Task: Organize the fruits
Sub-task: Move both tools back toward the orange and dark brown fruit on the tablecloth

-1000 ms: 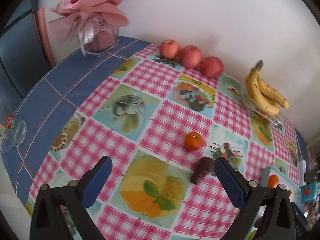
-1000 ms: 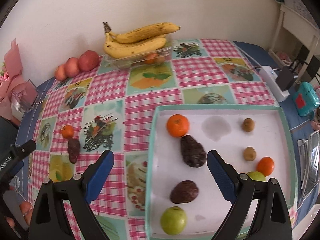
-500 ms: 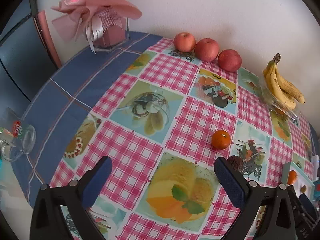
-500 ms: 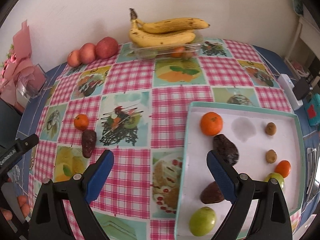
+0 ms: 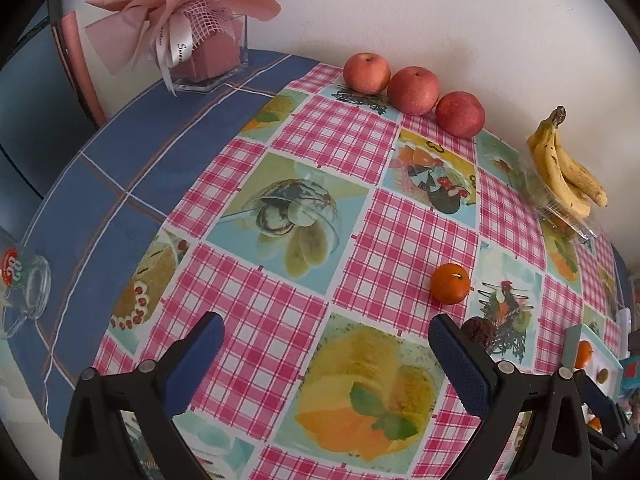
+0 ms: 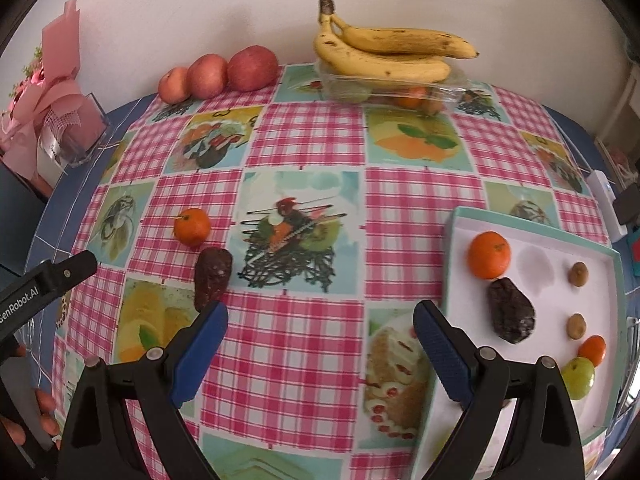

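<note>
The right gripper (image 6: 320, 336) hangs above the checked tablecloth (image 6: 304, 344) with its two blue-padded jaws spread wide and nothing between them. The left gripper (image 5: 326, 344) is likewise spread and empty over the cloth.

Just past the right gripper's left finger lies one dark, wrinkled avocado (image 6: 212, 278), loose on the cloth, with one mandarin (image 6: 192, 226) just beside it on the far side. In the left wrist view the same avocado is partly hidden behind the right-hand finger.

To the right sits a white tray with a teal rim (image 6: 450, 264). In it are counted two mandarins, the larger (image 6: 489, 254) near the far corner and a smaller one (image 6: 592, 350) near the right side; one dark avocado (image 6: 511, 310) touching the larger mandarin; two small brown fruits (image 6: 579, 273); and one green apple (image 6: 578, 378) touching the smaller mandarin.

Along the wall stand three red apples (image 6: 218, 74) in a row, touching, and a bunch of bananas (image 6: 384, 50) resting on a clear plastic box (image 6: 392, 94). A pink wrapped bouquet (image 5: 180, 20) stands at the far left corner.
</note>
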